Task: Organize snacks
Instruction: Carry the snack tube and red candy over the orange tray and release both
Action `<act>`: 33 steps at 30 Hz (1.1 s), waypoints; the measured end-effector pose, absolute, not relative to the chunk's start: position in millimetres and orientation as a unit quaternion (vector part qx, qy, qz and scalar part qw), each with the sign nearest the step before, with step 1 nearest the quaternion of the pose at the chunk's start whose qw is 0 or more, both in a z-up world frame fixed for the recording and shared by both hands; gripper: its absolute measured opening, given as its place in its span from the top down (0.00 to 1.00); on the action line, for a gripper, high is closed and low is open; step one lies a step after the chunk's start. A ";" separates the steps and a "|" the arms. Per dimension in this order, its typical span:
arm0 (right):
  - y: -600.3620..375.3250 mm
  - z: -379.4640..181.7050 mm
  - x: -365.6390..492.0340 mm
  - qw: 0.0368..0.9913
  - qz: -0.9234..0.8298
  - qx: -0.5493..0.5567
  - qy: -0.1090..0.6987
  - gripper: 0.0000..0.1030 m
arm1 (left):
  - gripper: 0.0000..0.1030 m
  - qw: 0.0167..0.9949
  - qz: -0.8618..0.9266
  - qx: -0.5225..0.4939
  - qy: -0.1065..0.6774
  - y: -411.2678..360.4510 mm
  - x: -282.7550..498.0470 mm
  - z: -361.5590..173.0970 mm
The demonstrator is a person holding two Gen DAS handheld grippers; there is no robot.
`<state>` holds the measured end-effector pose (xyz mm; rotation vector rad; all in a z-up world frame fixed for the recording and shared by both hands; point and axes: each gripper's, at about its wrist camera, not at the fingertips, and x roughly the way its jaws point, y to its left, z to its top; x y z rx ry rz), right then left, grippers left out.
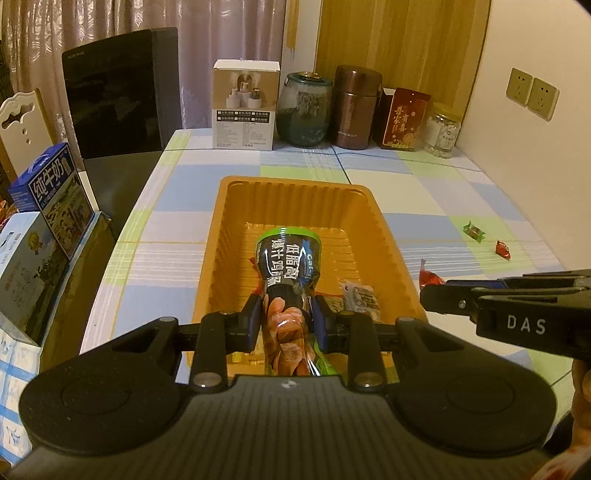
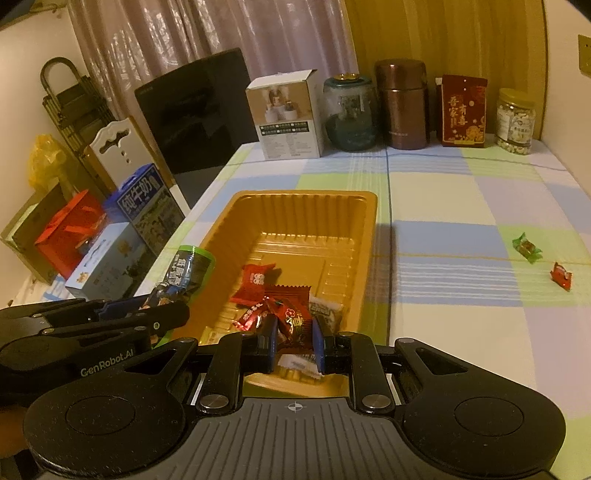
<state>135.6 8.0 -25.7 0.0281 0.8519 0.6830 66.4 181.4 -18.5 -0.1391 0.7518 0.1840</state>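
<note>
Snack pouch (image 1: 286, 280), dark with a green end, pinched at its waist between the nearly closed fingers of the left gripper (image 1: 286, 319) and held over the near end of the orange tray (image 1: 295, 182). Seen from the right wrist only as a green-capped end jutting beside the tray's left rim. Hid most of the tray floor in the left view, leaving one pale packet (image 1: 360, 299) visible there. Laid open in the right view alone: red wrappers heaped with that pale packet at the near end, too overlapped to count surely. Right gripper (image 2: 294, 343) narrowed onto a red candy (image 2: 293, 323) just above that heap.

Spread beneath all of it, a checked tablecloth (image 2: 461, 206) in blue, green and cream. Left loose on the cloth well to the tray's right: two sweets, one green candy (image 2: 526, 248) and one red sweet (image 2: 560, 275). Ranged along the far edge, five things: white box (image 2: 290, 118), glass jar (image 2: 349, 118), brown canister (image 2: 404, 107), red bag (image 2: 463, 110), clear tub (image 2: 515, 122). Hung behind, a pale curtain (image 2: 207, 33).
</note>
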 end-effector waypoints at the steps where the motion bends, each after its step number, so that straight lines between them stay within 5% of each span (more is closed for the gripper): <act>1: 9.7 -27.1 138.2 0.854 0.324 0.012 0.406 0.81 | 0.75 0.923 0.089 -0.067 0.367 182.7 68.4 -19.7; 33: 39.8 -50.9 183.6 0.844 0.323 0.012 0.428 0.81 | 0.74 0.916 0.087 -0.065 0.386 213.5 109.0 -45.4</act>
